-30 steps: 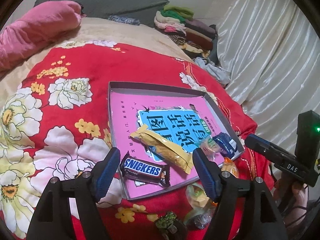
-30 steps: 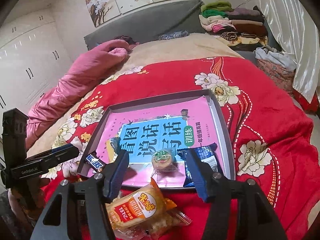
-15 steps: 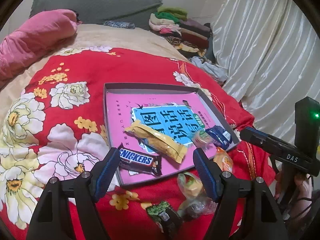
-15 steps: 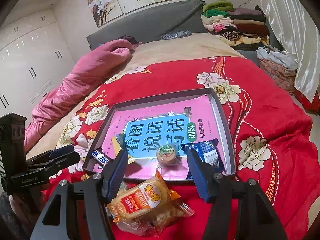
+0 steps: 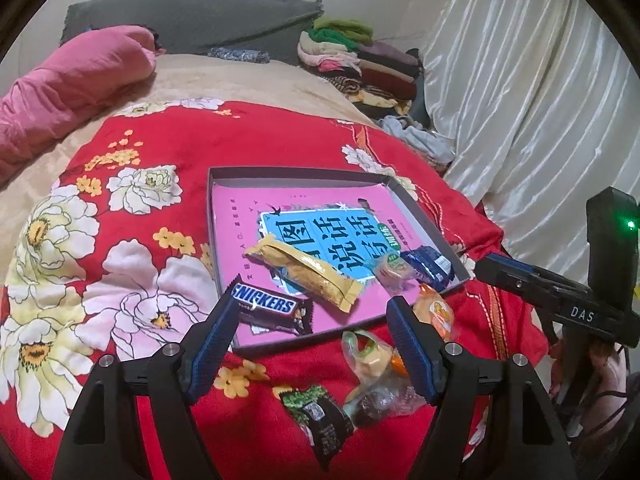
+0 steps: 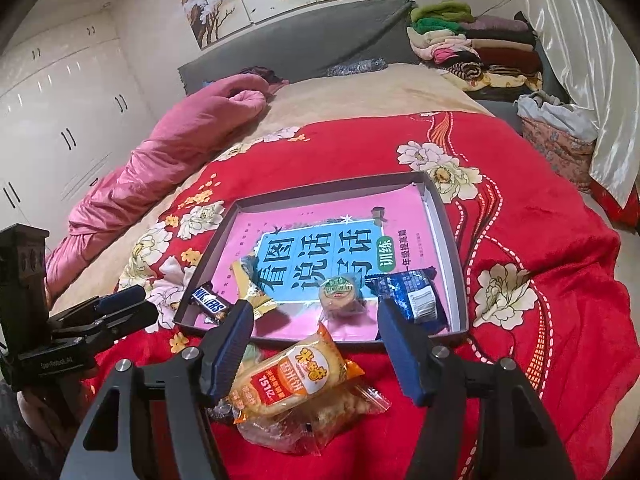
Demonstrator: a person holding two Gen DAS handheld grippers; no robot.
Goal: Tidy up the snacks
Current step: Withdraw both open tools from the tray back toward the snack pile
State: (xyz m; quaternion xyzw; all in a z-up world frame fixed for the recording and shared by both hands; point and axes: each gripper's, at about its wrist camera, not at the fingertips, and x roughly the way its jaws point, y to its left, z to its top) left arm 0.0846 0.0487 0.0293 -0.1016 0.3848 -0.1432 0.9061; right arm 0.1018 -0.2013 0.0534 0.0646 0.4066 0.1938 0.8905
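left gripper [image 5: 312, 332]: you held its jaws apart, gripping nothing.
right gripper [image 6: 314, 330]: jaws just widened, empty, above the orange snack pack [image 6: 296, 372].
tray [image 6: 444, 216]: at twelve o'clock, holding the snickers bar [image 5: 272, 308].

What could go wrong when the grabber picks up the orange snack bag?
The orange bag lies on a clear bag, so the open right gripper might pinch both or slip on the crinkly plastic. The tray sits on a soft blanket near the edge; bumping its rim could tip it and spill the Snickers.
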